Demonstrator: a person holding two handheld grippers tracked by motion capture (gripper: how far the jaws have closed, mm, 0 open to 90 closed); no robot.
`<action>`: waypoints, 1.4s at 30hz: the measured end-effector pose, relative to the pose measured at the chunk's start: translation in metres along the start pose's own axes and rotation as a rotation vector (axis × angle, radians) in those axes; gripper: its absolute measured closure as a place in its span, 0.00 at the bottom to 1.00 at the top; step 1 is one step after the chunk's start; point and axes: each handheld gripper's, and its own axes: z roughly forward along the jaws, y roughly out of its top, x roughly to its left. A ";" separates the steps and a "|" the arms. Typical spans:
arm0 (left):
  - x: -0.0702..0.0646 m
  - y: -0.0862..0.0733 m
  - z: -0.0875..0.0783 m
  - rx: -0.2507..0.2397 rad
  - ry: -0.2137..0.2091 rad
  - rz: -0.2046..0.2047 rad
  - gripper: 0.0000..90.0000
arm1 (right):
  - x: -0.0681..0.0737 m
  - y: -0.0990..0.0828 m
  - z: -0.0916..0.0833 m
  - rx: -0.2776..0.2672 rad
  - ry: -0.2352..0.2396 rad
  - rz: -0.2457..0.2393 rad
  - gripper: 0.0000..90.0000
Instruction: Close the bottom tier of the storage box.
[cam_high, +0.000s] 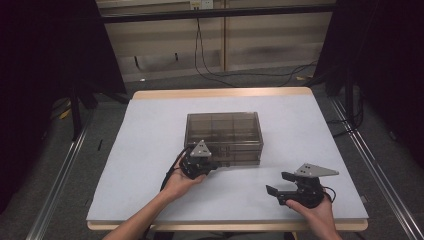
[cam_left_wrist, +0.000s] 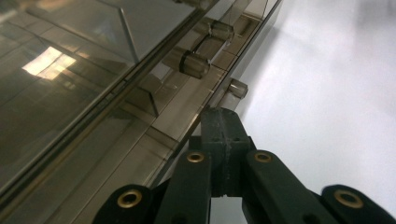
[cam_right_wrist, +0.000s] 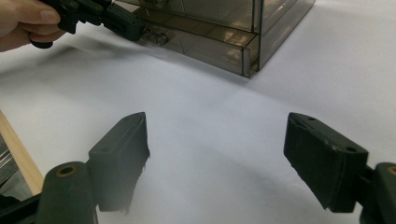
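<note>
While the left gripper (cam_high: 214, 169) sits at the near left corner of the smoky transparent drawer box (cam_high: 223, 131), its jaws are pressed together; in the left gripper view (cam_left_wrist: 223, 122) the two black jaws meet in one closed tip with nothing visible between them. That tip lies just beside the front of the bottom drawer (cam_left_wrist: 187, 105), near a small clear knob (cam_left_wrist: 238, 87); whether it touches the drawer front I cannot tell. A second, larger clear knob (cam_left_wrist: 194, 64) shows farther along the same front.

Box position: middle of the white table (cam_high: 150, 150), slightly toward the far side, long side facing the person. Its lid shows divider lines of several compartments. The drawers look pushed in, though the left gripper covers part of the front in the high view.

Right gripper (cam_high: 280, 183): near right part of the table, well apart from the box, held in the right hand (cam_high: 316, 216) and pointing left. Jaws stand wide apart, with bare white table between them in the right gripper view (cam_right_wrist: 215, 154). Same view shows the left hand (cam_right_wrist: 23, 21) at upper left and the box's near corner (cam_right_wrist: 250, 51) beyond.

Grey three-cornered plates top both grippers.
</note>
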 end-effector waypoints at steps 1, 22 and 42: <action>0.000 0.000 0.000 0.000 0.000 0.000 1.00 | 0.000 0.000 0.000 0.000 0.000 0.000 0.25; 0.005 0.000 0.004 -0.002 0.020 -0.024 1.00 | 0.000 0.001 0.003 0.007 0.003 -0.003 0.25; 0.006 0.001 0.006 -0.017 0.049 -0.039 1.00 | -0.001 0.001 0.003 0.011 0.004 -0.002 0.25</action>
